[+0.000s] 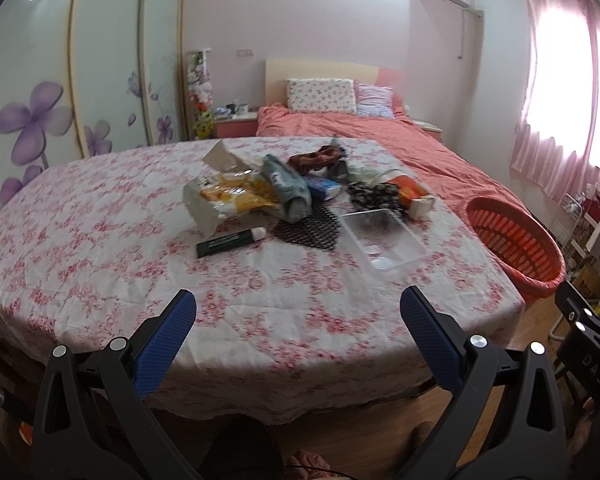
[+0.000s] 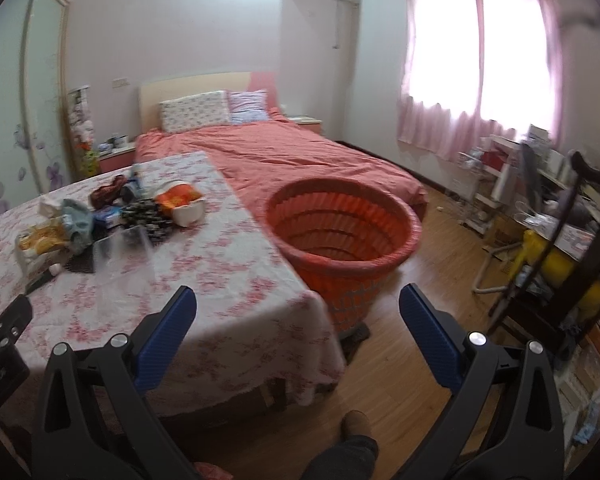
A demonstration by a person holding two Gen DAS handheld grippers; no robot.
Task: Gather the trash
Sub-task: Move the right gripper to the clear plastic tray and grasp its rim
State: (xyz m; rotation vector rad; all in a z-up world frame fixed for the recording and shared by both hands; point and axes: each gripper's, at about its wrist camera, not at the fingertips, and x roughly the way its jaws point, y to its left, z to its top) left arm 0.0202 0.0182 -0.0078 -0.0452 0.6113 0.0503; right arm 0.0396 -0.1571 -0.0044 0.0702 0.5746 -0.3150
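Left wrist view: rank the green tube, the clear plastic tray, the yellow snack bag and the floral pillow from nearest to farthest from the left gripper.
Measured from the left gripper:
1. Green tube, lying ahead and slightly left on the tablecloth; the clear plastic tray, ahead and right, is too close to call against it.
2. Yellow snack bag, behind the tube in the pile.
3. Floral pillow, far back at the bed's head.

pale pink walls, wood floor [image 2: 412,364], coral bed [image 2: 284,152], sunlit pink curtains [image 2: 476,56], floral wardrobe doors [image 1: 60,92]
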